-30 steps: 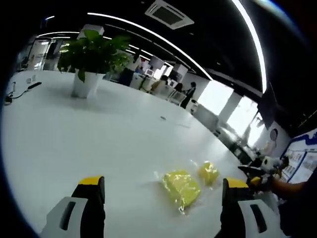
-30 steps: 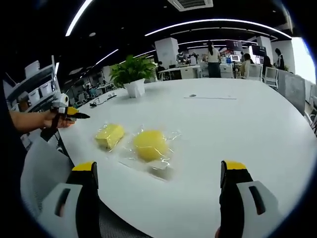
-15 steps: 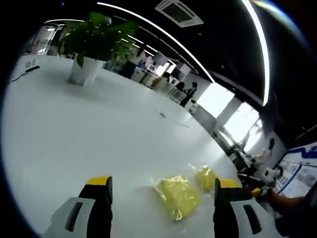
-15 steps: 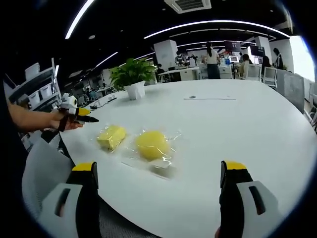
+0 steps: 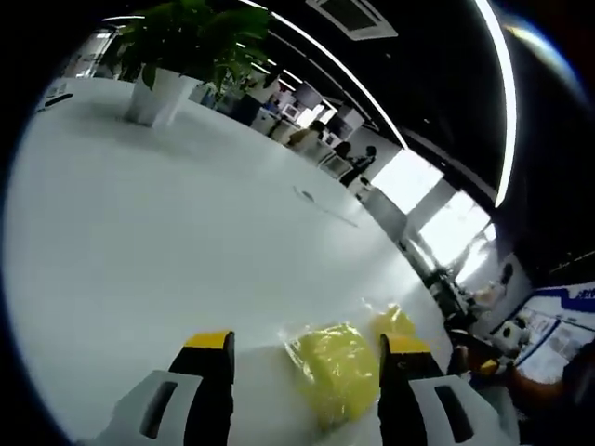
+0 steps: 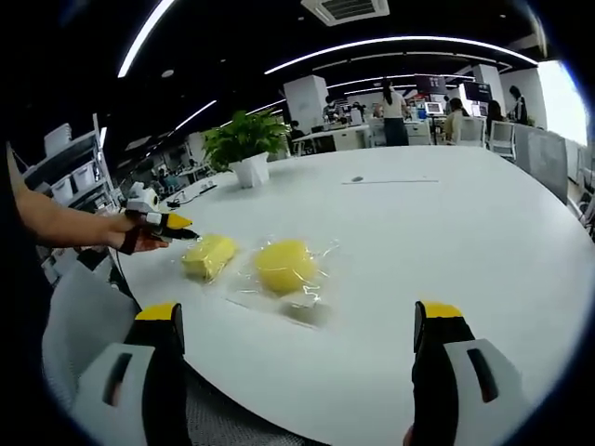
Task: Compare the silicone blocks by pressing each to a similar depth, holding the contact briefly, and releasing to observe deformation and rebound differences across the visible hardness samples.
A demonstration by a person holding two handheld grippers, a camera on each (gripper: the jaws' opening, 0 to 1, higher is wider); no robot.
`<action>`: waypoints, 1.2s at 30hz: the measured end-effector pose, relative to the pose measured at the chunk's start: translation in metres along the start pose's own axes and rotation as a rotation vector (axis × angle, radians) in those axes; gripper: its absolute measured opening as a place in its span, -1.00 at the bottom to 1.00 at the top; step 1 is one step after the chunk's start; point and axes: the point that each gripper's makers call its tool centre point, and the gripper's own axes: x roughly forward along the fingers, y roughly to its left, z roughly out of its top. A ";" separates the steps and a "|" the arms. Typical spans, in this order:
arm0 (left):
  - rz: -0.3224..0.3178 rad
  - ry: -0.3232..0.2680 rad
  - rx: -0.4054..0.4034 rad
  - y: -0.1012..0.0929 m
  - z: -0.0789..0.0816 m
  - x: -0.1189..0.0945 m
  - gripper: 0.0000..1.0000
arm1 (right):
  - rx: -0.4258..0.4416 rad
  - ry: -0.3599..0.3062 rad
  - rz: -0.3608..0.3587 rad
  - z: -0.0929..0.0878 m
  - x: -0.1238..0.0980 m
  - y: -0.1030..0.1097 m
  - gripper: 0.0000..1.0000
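Two yellow silicone blocks in clear wrap lie on the white table (image 6: 446,223). In the right gripper view the squarish block (image 6: 208,255) lies left of the rounder block (image 6: 284,265). A hand holds my left gripper (image 6: 181,223) with its tips just left of the squarish block. In the left gripper view that squarish block (image 5: 335,367) lies close ahead between the jaws of my left gripper (image 5: 307,346), which stand open and apart from it; the rounder block (image 5: 395,321) lies behind. My right gripper (image 6: 297,316) stands wide open, short of both blocks, holding nothing.
A potted plant (image 6: 244,139) stands farther back on the table (image 5: 139,232), and it also appears as the plant (image 5: 177,46) at the top left. A thin flat item (image 6: 390,180) lies mid-table. People, desks and chairs are far behind.
My left gripper has moved in toward the squarish block, which now looms larger between its jaws. Its jaws have drawn closer together. The right gripper has stayed put and wide open.
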 end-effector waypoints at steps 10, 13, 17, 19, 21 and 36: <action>-0.033 -0.011 -0.140 0.004 -0.011 0.002 -0.33 | 0.007 -0.006 0.003 0.001 0.005 0.001 0.93; -0.020 -0.006 -0.146 0.006 -0.014 0.003 -0.45 | -0.009 -0.016 -0.002 0.003 0.005 0.001 0.92; -0.015 -0.021 -0.172 0.010 -0.010 0.006 -0.55 | -0.017 -0.002 0.004 0.001 0.006 0.003 0.92; -0.021 -0.019 -0.183 0.011 -0.009 0.009 -0.65 | -0.024 0.002 0.006 0.001 0.006 0.003 0.92; -0.019 0.020 -0.211 0.014 -0.016 0.012 -0.67 | -0.026 0.002 0.005 0.002 0.005 0.002 0.92; -0.081 0.034 -0.295 0.004 -0.021 0.016 -0.91 | -0.047 0.041 0.013 -0.003 0.005 0.003 0.92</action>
